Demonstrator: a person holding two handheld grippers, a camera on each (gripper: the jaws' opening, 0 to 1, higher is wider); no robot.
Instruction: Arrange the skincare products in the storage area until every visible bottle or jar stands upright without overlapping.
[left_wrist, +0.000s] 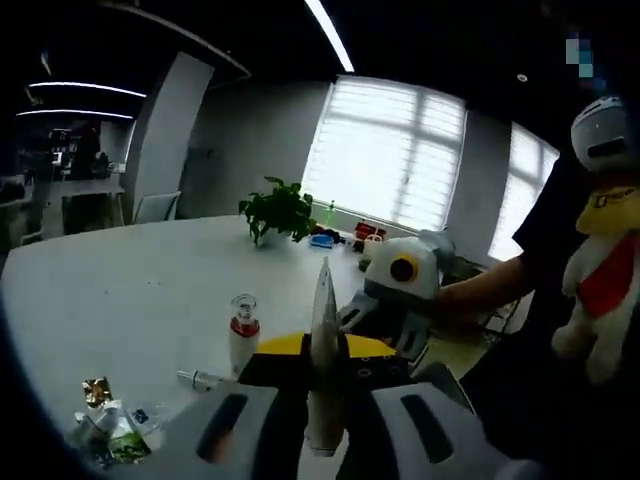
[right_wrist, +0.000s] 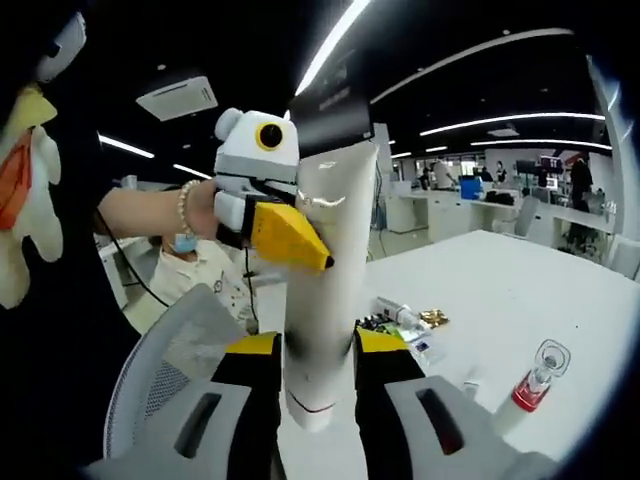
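Right gripper (right_wrist: 318, 372): we clamp its jaws shut around the white tube (right_wrist: 328, 270).
Left gripper (right_wrist: 300, 236): we pinch the tube's top.
Bottle (left_wrist: 243, 333): upright on the white table (left_wrist: 140, 280).

R gripper (right_wrist: 318, 365) clamped on white tube (right_wrist: 328, 280), L gripper (right_wrist: 290, 238) pinching tube's upper part, red-collared bottle (right_wrist: 535, 382) upright on table (right_wrist: 500, 290)

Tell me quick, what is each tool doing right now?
Left tool: shut on the white tube, seen edge-on between its jaws.
Right tool: shut on the same white tube, gripping near its lower end.
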